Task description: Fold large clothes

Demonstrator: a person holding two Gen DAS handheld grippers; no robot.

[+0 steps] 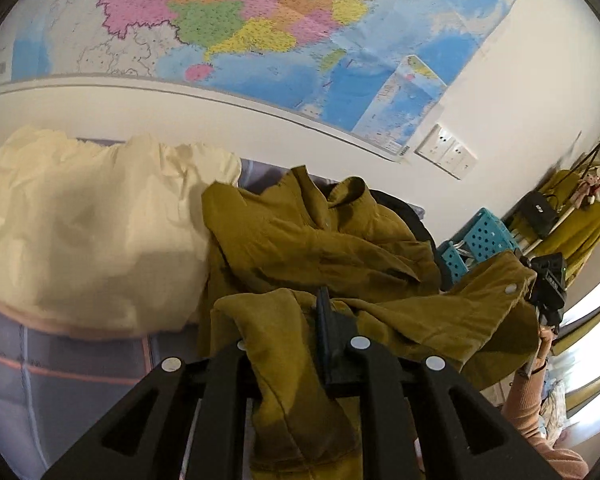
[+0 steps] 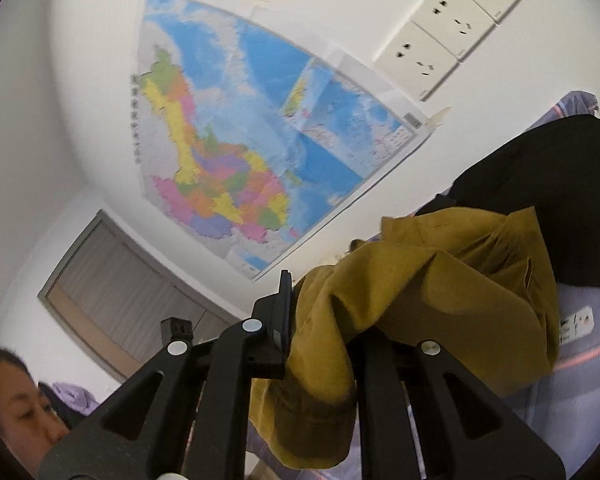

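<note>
both fingers [image 1: 296, 312] pinch mustard jacket [image 1: 300, 240]

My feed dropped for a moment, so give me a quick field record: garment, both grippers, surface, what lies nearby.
garment: mustard jacket, crumpled, partly lifted
left gripper: shut on the jacket's fabric
right gripper: shut on another part of the jacket
surface: lavender bedsheet
nearby: cream garment left of the jacket; black garment behind it
wall: map, sockets
</note>
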